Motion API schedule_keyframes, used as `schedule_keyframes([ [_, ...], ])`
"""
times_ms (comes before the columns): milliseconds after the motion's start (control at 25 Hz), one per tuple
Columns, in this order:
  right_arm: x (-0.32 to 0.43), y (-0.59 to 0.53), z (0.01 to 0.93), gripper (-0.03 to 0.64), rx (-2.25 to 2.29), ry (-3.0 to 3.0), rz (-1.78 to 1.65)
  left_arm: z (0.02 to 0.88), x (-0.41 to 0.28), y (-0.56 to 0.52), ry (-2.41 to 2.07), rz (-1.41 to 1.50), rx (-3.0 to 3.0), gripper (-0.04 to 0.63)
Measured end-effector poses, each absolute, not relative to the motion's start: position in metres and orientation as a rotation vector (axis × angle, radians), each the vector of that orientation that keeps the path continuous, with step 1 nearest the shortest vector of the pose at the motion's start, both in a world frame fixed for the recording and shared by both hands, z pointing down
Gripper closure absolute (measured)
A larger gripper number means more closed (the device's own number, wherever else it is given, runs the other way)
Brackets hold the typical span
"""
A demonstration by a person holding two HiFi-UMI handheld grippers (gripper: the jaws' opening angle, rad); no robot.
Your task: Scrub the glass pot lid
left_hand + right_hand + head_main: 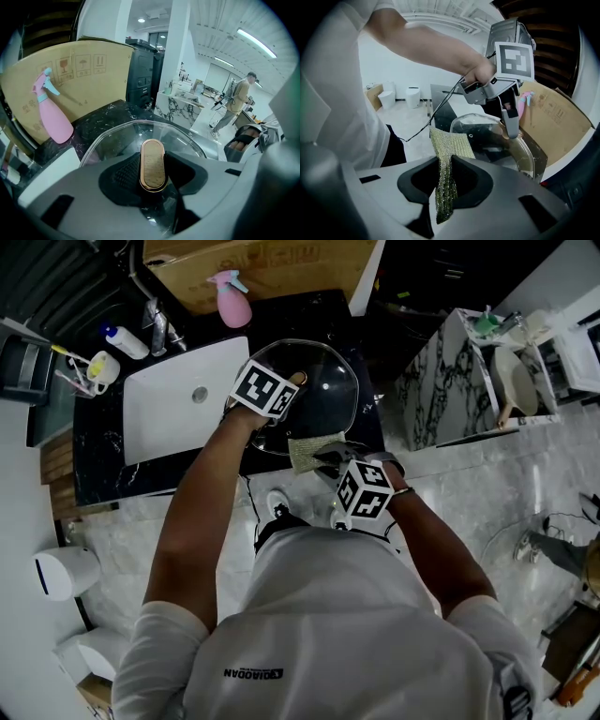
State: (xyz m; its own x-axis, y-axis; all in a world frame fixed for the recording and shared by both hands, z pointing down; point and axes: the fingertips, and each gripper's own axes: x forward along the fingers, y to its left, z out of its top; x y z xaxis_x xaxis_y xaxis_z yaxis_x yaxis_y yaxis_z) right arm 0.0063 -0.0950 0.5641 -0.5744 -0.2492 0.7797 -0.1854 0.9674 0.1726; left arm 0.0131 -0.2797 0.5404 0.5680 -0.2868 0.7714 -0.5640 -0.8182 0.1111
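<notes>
Glass pot lid (323,390) beside white sink (169,418), pink spray bottle (232,301) behind

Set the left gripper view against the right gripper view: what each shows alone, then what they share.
Left gripper view only: the lid's wooden handle, clamped in the left hand-held gripper, and a person standing across the room. Right gripper view only: the right hand-held gripper pinching a scrub pad. Both: the glass pot lid and the cardboard box.
</notes>
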Motion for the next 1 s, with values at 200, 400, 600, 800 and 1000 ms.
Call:
schedule_keyframes([
  [200,0.010,-0.081,0.553,0.525,0.269,-2.222,-0.061,0.541,0.014,-0.280,-0.682,1.138,2.452,0.416],
  [400,0.019,-0.071,0.534,0.526,0.351,-2.276,-0.026,0.539,0.015,-0.277,-0.688,1.128,2.485,0.413],
  [600,0.039,-0.061,0.515,0.526,0.448,-2.355,0.024,0.527,0.016,-0.276,-0.788,1.205,2.558,0.399],
  [800,0.055,-0.054,0.493,0.526,0.540,-2.437,0.064,0.491,0.008,-0.252,-0.884,1.111,2.613,0.399],
  [1000,0.065,-0.052,0.471,0.526,0.665,-2.639,0.254,0.456,-0.003,-0.205,-1.040,0.818,2.588,0.405],
])
